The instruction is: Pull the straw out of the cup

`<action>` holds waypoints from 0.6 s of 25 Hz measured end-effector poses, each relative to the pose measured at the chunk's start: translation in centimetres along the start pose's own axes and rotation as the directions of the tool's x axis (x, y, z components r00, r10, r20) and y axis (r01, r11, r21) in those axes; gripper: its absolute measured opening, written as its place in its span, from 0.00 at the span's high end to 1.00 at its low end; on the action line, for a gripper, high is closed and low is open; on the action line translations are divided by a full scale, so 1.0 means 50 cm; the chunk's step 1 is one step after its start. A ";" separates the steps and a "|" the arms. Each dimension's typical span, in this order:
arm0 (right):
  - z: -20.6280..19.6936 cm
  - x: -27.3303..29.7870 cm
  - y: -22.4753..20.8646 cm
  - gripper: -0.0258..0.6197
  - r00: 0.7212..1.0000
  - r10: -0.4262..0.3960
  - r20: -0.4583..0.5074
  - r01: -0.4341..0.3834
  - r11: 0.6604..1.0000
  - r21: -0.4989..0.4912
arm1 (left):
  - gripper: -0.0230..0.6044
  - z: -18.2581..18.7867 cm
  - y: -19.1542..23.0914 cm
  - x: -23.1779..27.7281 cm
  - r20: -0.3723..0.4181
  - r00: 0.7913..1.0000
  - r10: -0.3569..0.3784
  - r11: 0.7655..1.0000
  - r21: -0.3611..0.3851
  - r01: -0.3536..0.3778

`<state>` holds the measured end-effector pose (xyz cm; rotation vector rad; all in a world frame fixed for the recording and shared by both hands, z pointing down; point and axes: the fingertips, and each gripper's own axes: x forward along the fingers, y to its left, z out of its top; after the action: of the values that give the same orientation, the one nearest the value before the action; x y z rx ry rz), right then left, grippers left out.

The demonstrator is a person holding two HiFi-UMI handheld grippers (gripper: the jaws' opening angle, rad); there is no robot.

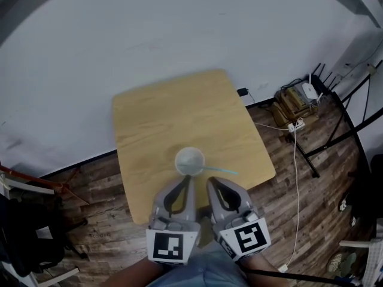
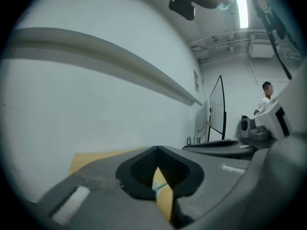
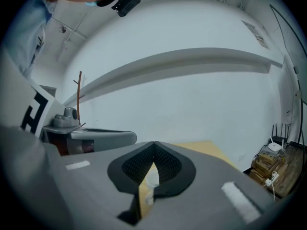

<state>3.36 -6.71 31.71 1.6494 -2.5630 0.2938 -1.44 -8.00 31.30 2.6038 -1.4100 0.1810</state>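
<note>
Seemingly, straw [image 1: 222, 171] in cup [image 1: 190, 161] (on table [image 1: 173, 112])

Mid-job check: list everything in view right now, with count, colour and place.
square light wooden table: one, tan, centre, against the white wall
clear plastic cup: one, translucent, table's near half
thin teal straw: one, teal, running from the cup's rim to the right
stack of brown boxes: one, brown, floor at right
white router: one, on that stack
white power strip: one, floor beside the boxes
bystander: one, white top, far back in the left gripper view
left gripper: one, grey, shut, empty, close behind the cup
right gripper: one, grey, shut, empty, beside the left
</note>
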 end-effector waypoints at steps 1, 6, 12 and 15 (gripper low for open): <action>-0.002 0.008 -0.006 0.95 1.000 0.008 -0.010 -0.008 1.000 -0.002 | 0.93 -0.004 0.006 0.010 -0.006 1.000 0.009 1.000 -0.013 -0.009; -0.015 0.047 -0.030 0.95 0.996 0.065 -0.055 -0.066 0.998 -0.015 | 0.93 -0.026 0.027 0.052 -0.043 0.998 0.049 0.997 -0.056 -0.051; -0.047 0.095 -0.076 0.87 0.988 0.082 -0.131 -0.084 0.996 -0.010 | 0.93 -0.054 0.053 0.108 -0.097 0.992 0.081 0.992 -0.094 -0.090; -0.064 0.115 -0.089 0.81 0.981 0.113 -0.157 -0.116 0.993 -0.010 | 0.93 -0.074 0.064 0.130 -0.125 0.988 0.095 0.988 -0.111 -0.109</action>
<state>4.90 -12.99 36.36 1.4133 -2.5386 0.3883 -0.69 -14.24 36.43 2.3871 -1.4668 0.2546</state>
